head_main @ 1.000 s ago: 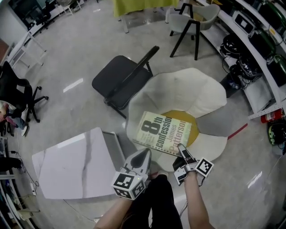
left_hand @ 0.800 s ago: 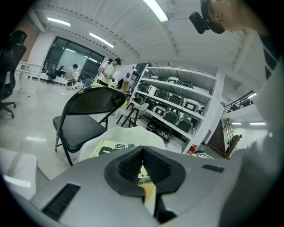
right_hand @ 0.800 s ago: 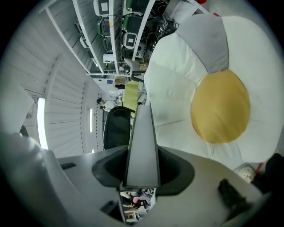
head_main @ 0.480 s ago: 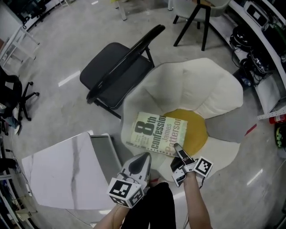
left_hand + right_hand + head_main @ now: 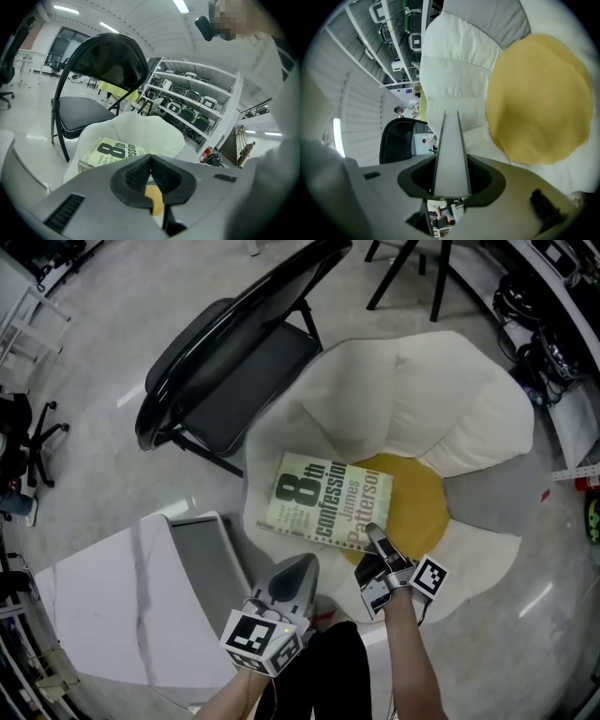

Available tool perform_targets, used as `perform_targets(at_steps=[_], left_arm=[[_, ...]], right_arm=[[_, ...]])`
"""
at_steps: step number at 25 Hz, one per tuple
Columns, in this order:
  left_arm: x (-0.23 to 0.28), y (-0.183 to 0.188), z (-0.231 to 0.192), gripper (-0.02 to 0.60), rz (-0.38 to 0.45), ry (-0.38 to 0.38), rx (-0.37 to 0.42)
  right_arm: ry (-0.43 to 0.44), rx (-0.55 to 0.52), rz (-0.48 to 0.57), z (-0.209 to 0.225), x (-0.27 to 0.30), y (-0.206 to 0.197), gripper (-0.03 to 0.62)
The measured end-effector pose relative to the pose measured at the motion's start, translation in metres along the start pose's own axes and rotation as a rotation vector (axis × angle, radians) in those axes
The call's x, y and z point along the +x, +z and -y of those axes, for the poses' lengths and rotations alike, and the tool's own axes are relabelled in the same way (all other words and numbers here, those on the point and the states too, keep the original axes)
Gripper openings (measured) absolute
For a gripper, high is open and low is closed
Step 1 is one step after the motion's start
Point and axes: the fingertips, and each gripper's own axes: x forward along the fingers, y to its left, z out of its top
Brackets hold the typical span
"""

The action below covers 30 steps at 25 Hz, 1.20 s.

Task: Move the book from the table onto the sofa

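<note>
The right gripper [image 5: 374, 536] grips the near edge of the book [image 5: 328, 502], which stretches toward ten o'clock over the sofa [image 5: 422, 409], while the left gripper [image 5: 301, 565], closed and empty, hangs at the book's seven o'clock.

Book [image 5: 319, 498] in R hand-held gripper [image 5: 371, 534] now lower, closer to sofa [image 5: 412, 409] seat.
</note>
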Motion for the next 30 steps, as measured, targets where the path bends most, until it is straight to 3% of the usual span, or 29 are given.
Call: perform_targets(at_steps=[5,9,20,23,27,30], left_arm=[[0.005,-0.002,-0.011,0.011,0.001,0.004,-0.006],[0.006,-0.008,-0.014,0.011,-0.011,0.007,-0.023],[0.010,-0.013,-0.014,0.011,-0.031,-0.006,-0.044],[0.012,-0.015,-0.014,0.011,-0.029,-0.008,-0.040],[0.014,-0.018,-0.013,0.011,-0.028,-0.010,-0.040],[0.015,-0.021,-0.011,0.011,-0.029,-0.009,-0.048]], right_arm=[[-0.031,0.130,0.135,0.024,0.005,0.016,0.172],[-0.140,0.245,0.272,0.054,0.011,0.022,0.193],[-0.303,0.483,0.399,0.103,0.010,0.019,0.339],[-0.425,0.385,0.383,0.116,-0.002,0.022,0.368],[-0.632,0.068,0.315,0.122,-0.021,0.038,0.376],[-0.728,-0.085,0.304,0.120,-0.036,0.054,0.377]])
